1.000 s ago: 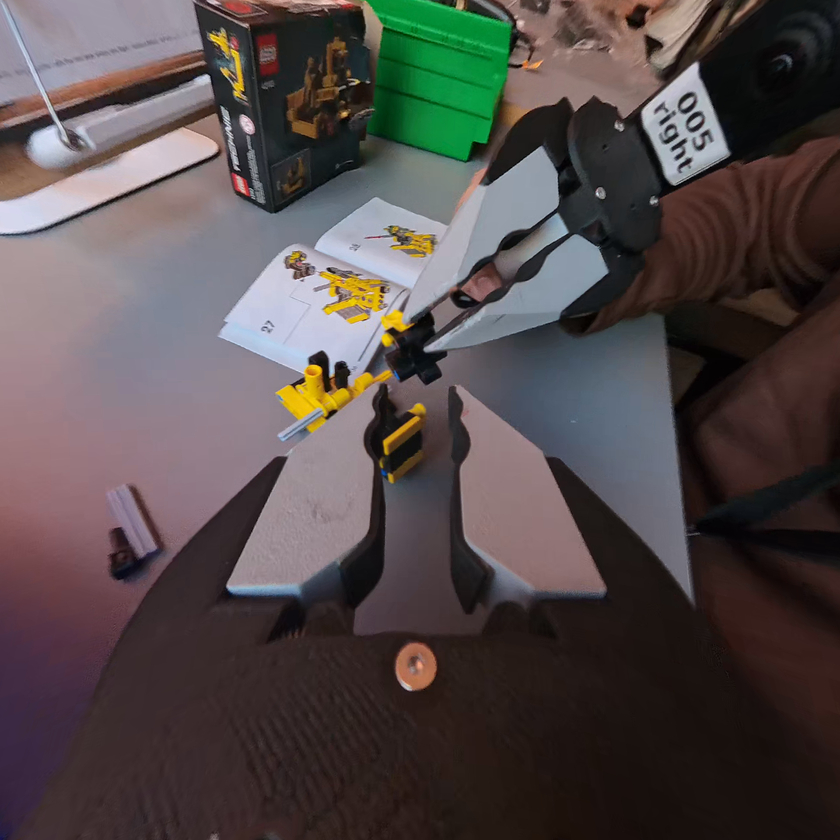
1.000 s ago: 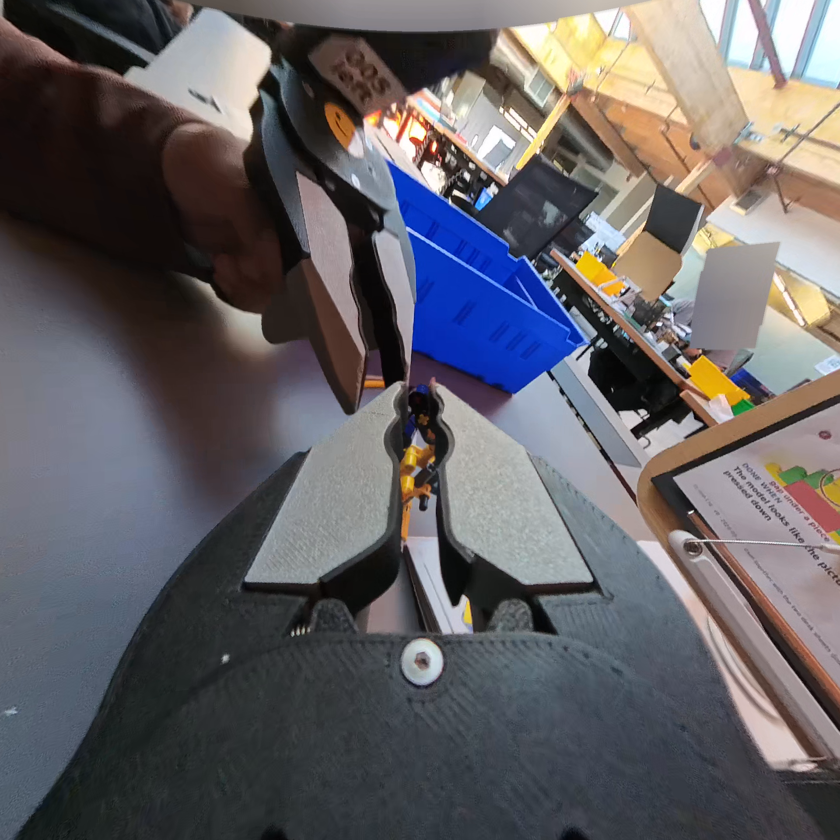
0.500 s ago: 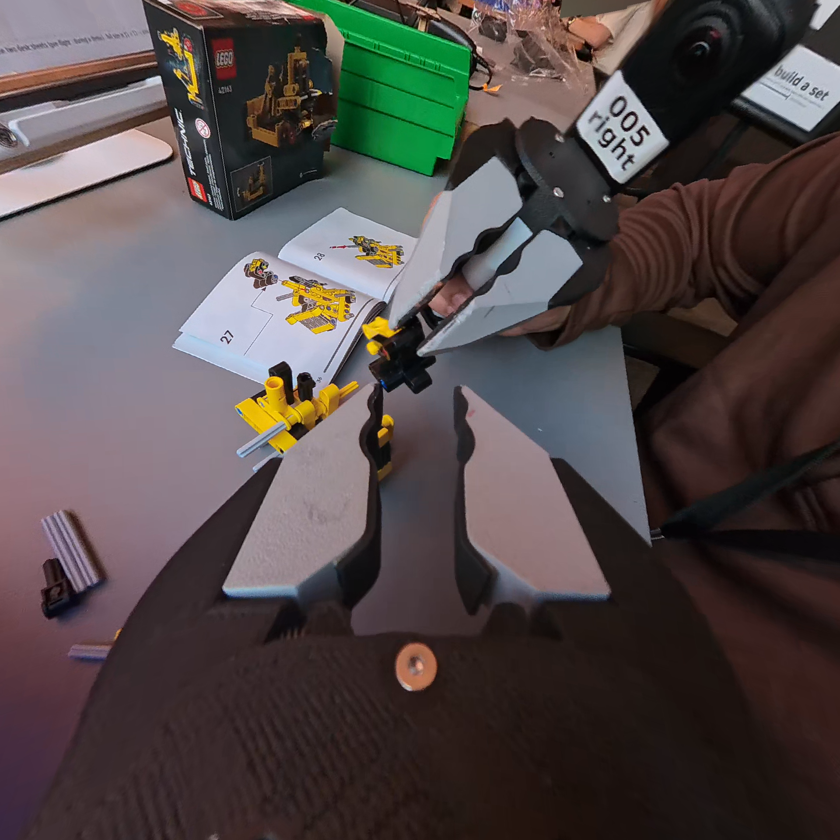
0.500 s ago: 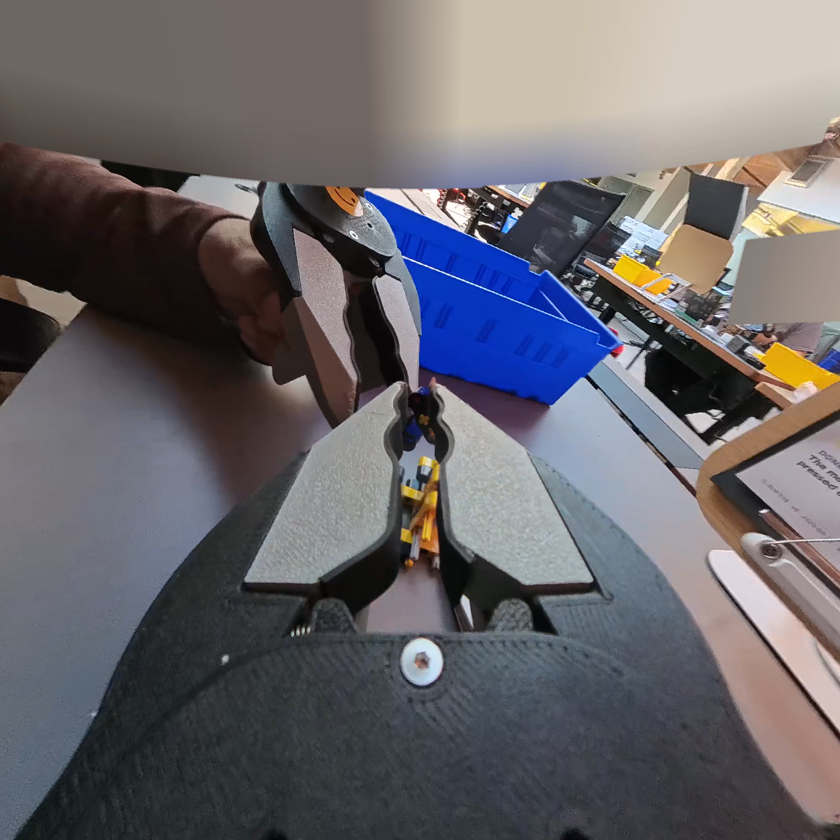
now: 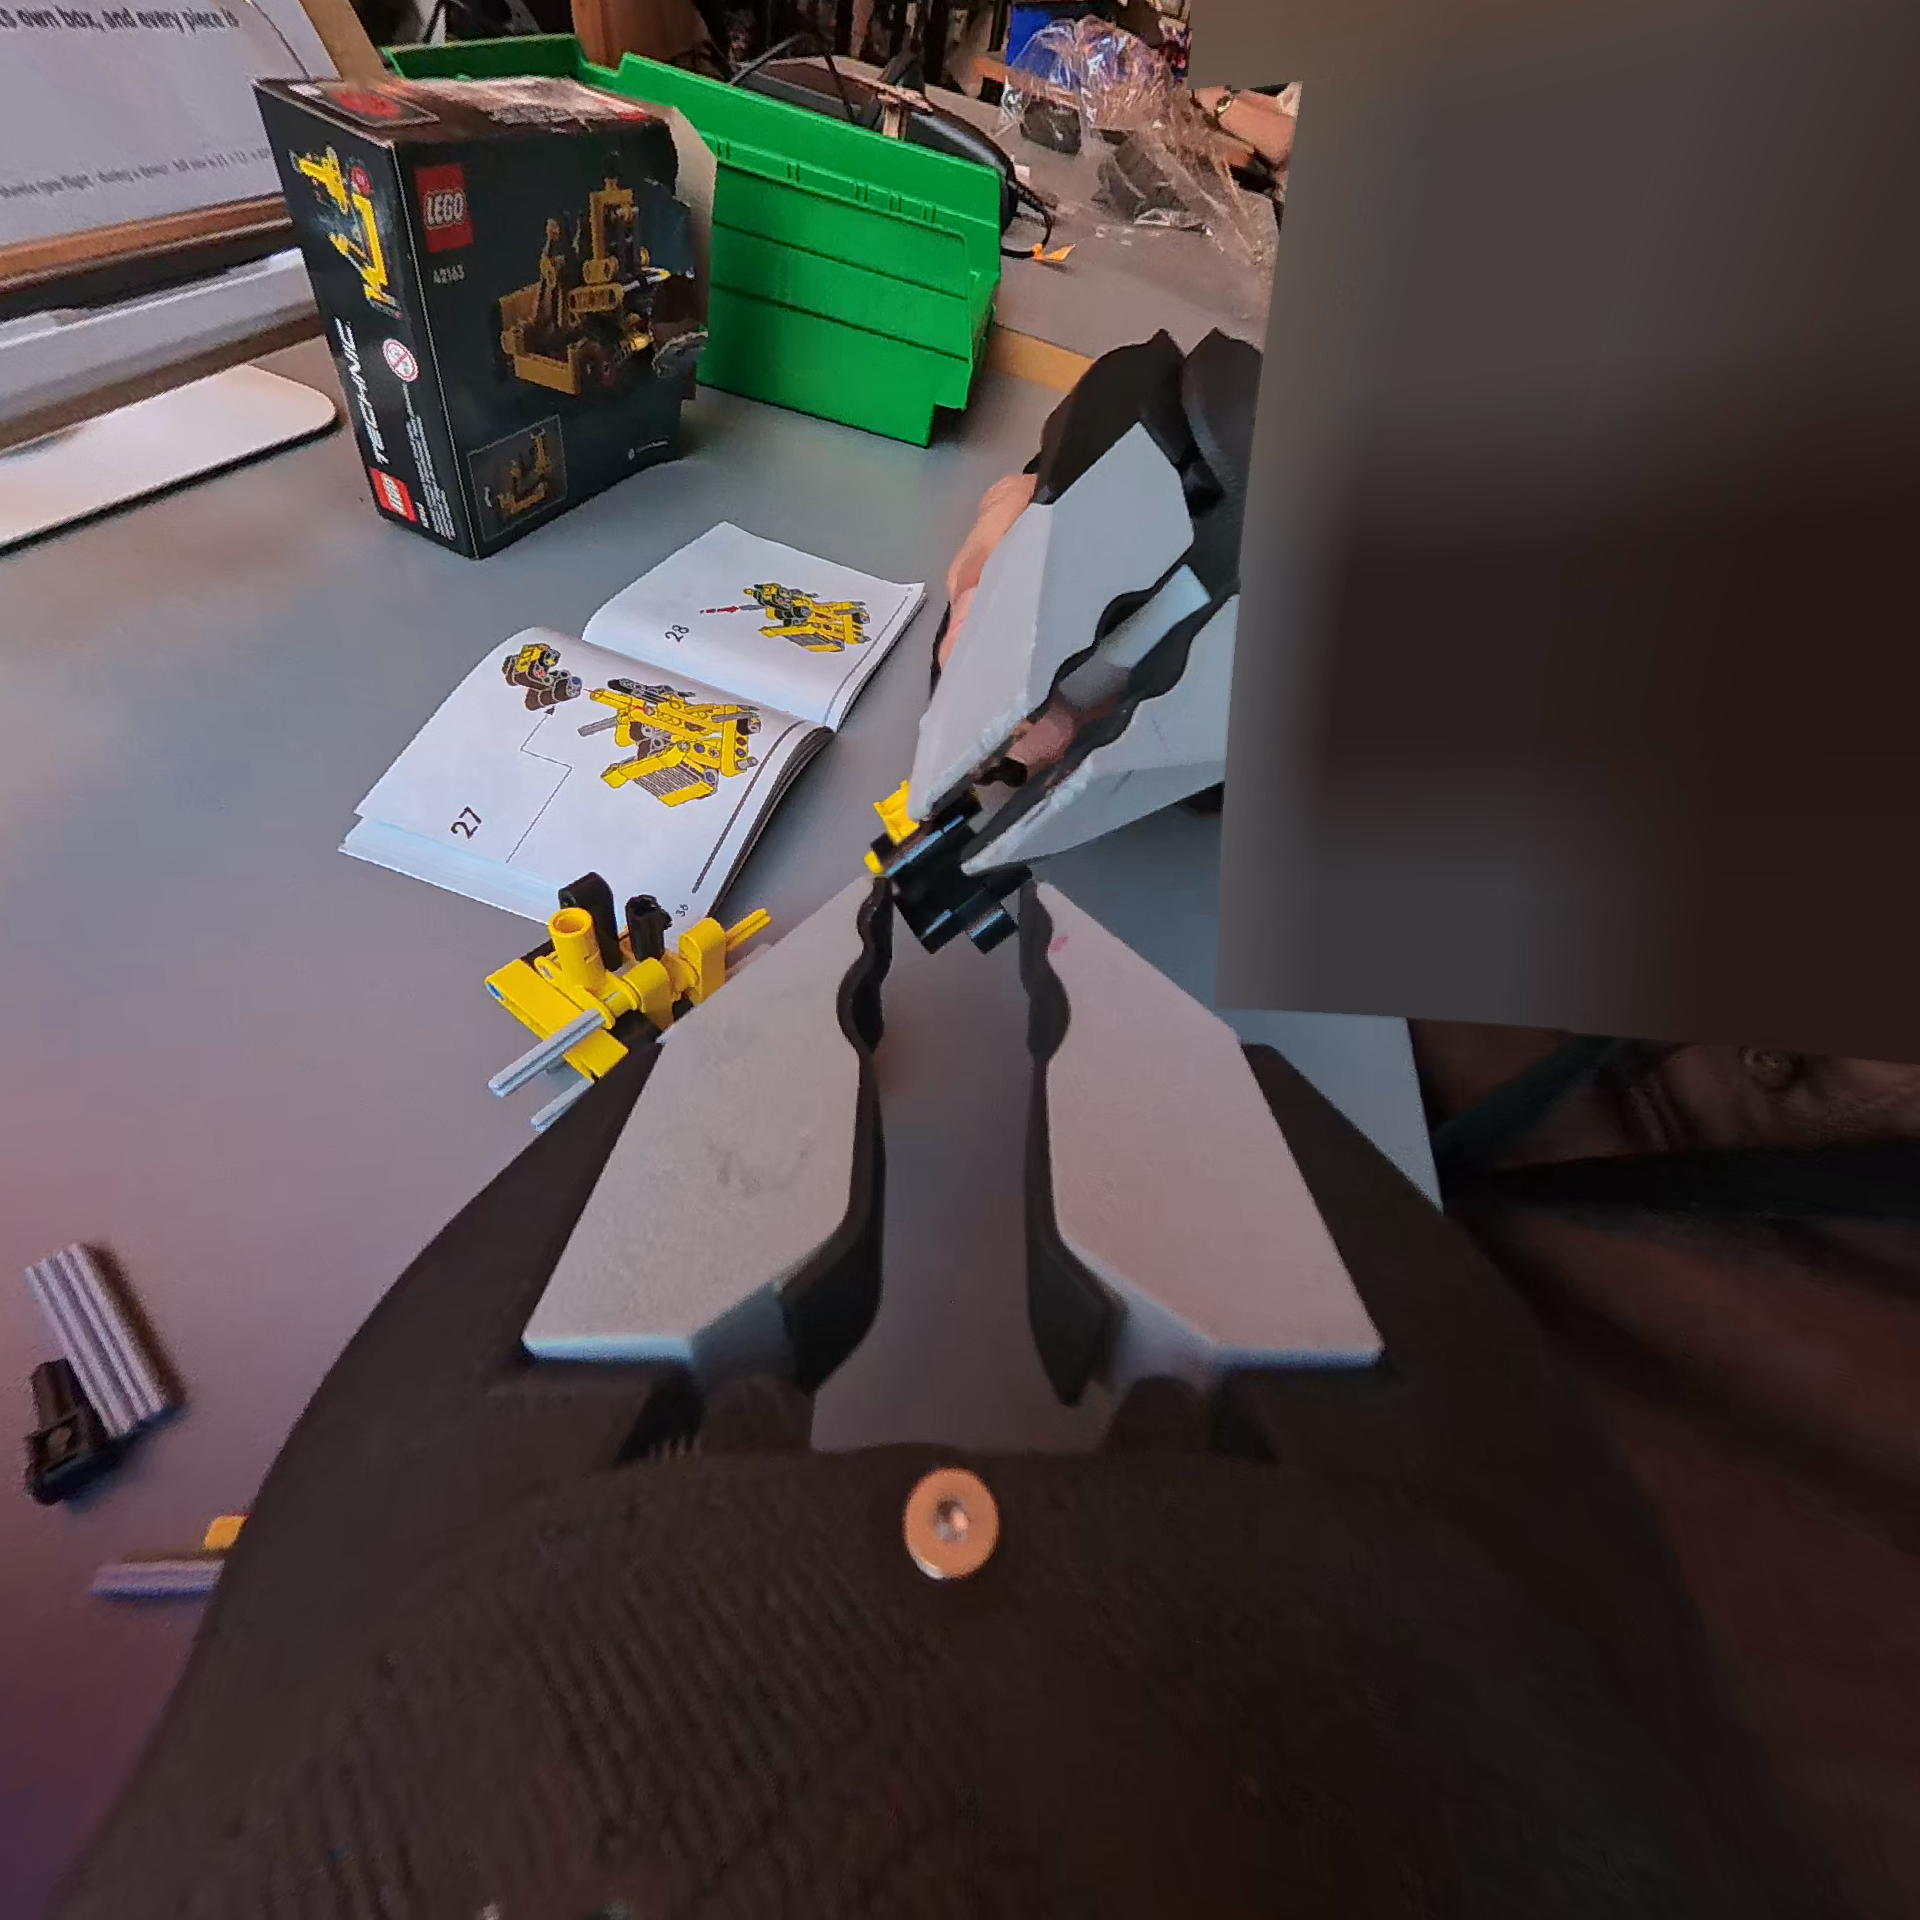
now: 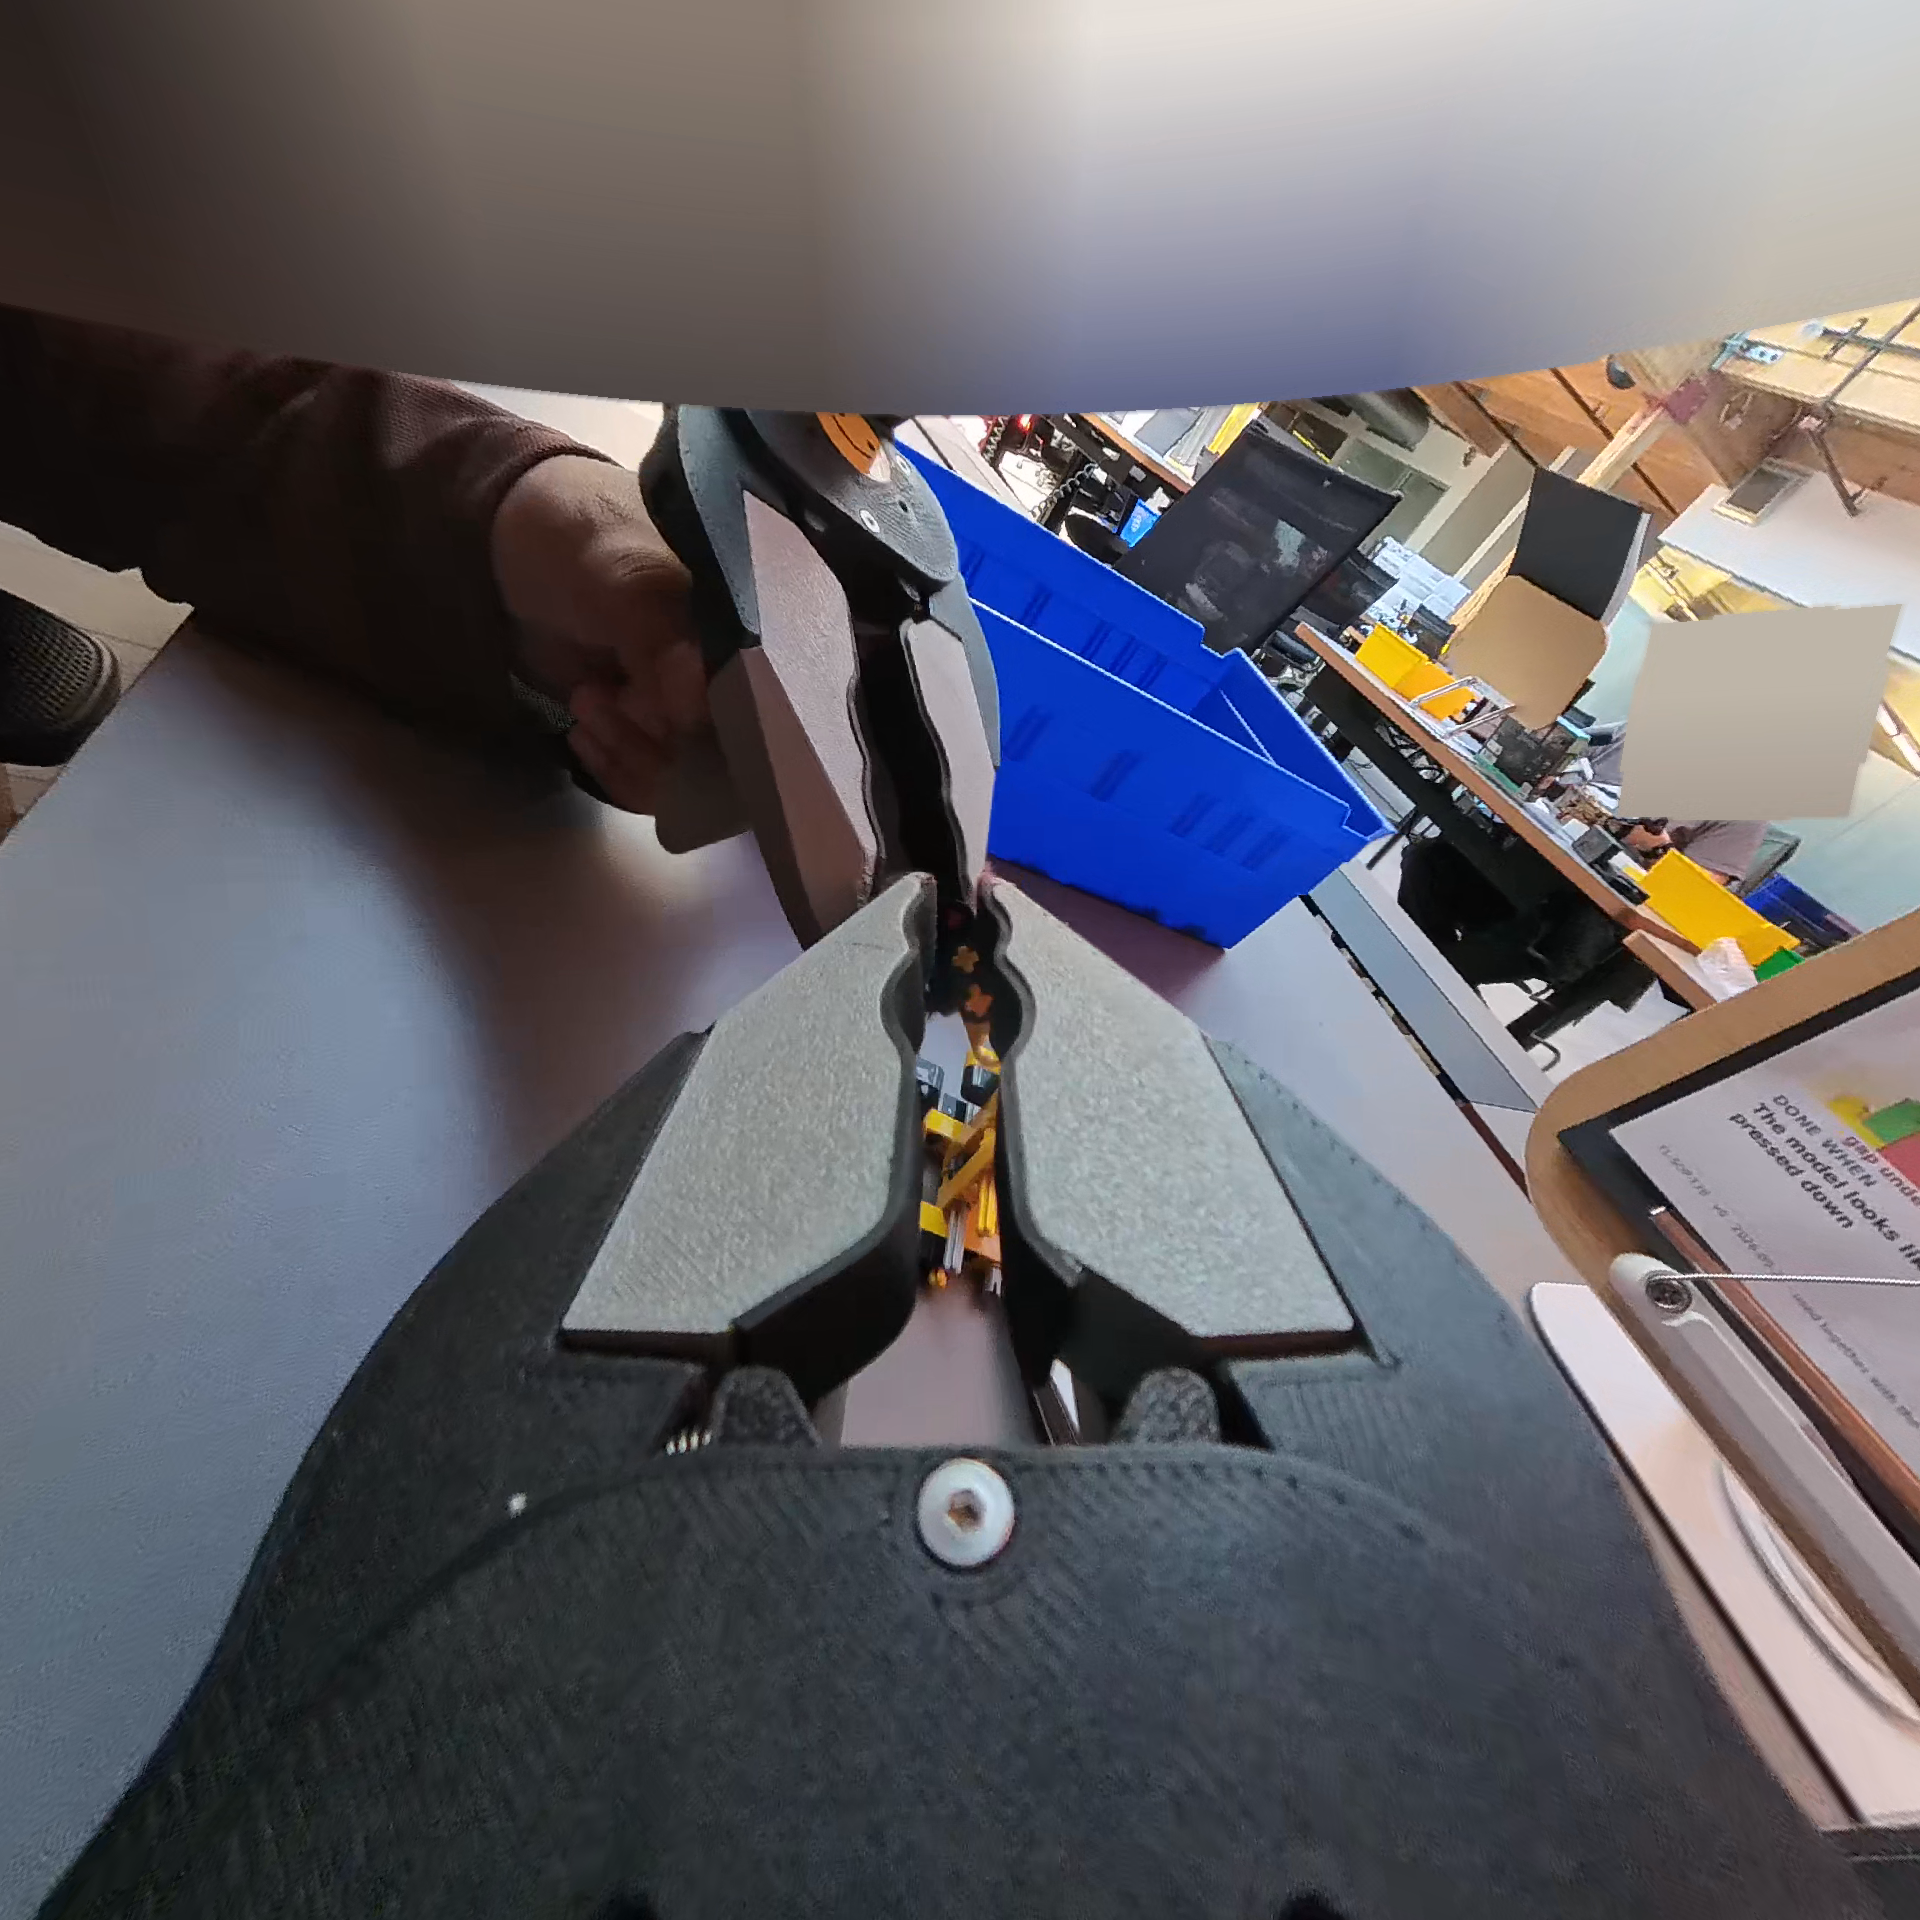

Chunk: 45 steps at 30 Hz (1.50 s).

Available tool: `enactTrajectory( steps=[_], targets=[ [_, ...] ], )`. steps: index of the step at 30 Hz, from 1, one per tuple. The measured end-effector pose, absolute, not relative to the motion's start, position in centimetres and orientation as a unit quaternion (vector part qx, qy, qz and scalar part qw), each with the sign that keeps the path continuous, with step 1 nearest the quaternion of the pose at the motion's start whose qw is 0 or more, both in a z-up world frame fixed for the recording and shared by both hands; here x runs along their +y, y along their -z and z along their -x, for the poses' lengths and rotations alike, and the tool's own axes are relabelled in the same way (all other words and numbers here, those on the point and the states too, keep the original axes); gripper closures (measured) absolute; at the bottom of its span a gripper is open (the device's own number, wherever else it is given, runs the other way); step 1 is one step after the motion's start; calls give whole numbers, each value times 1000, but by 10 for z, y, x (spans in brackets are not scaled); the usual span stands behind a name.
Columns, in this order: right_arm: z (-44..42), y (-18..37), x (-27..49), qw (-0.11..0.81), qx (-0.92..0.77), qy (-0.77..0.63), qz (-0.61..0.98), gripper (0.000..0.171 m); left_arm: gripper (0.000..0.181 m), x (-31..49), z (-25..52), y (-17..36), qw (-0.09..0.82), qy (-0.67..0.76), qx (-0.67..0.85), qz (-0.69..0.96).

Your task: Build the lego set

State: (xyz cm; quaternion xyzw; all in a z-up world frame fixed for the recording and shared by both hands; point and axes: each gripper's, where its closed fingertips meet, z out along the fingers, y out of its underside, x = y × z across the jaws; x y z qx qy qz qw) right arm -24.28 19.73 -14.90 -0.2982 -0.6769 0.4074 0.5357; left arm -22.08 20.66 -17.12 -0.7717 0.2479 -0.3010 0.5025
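The right gripper (image 5: 961,831) has its jaws clamped on a small black-and-yellow lego piece (image 5: 940,883), held just above the counter (image 5: 208,727). The left gripper (image 5: 948,914) faces it, jaws apart and empty, tips beside the piece. A yellow sub-assembly (image 5: 603,982) lies just left, by the open instruction booklet (image 5: 623,727).

Left gripper (image 5: 951,920): jaws parted, empty, tips just below the right gripper (image 5: 951,831). Right gripper: jaws closed, apparently on a small black-and-yellow piece (image 5: 940,878), angled down toward the left gripper.
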Motion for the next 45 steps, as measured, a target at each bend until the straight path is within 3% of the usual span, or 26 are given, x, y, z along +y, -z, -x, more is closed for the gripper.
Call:
enactTrajectory(
  steps=[18,29,37,45],
  targets=[
    [247,158,211,488,-664,-441,355,167,163,213,233,176,503,281,229,785],
    [251,161,223,453,-642,-467,406,171,180,216,232,173,504,308,206,780],
    [247,170,245,439,-656,-442,426,171,181,211,223,182,490,287,247,786],
    [197,193,213,272,-744,-474,384,141,168,178,207,195,423,255,366,789]
  ],
)
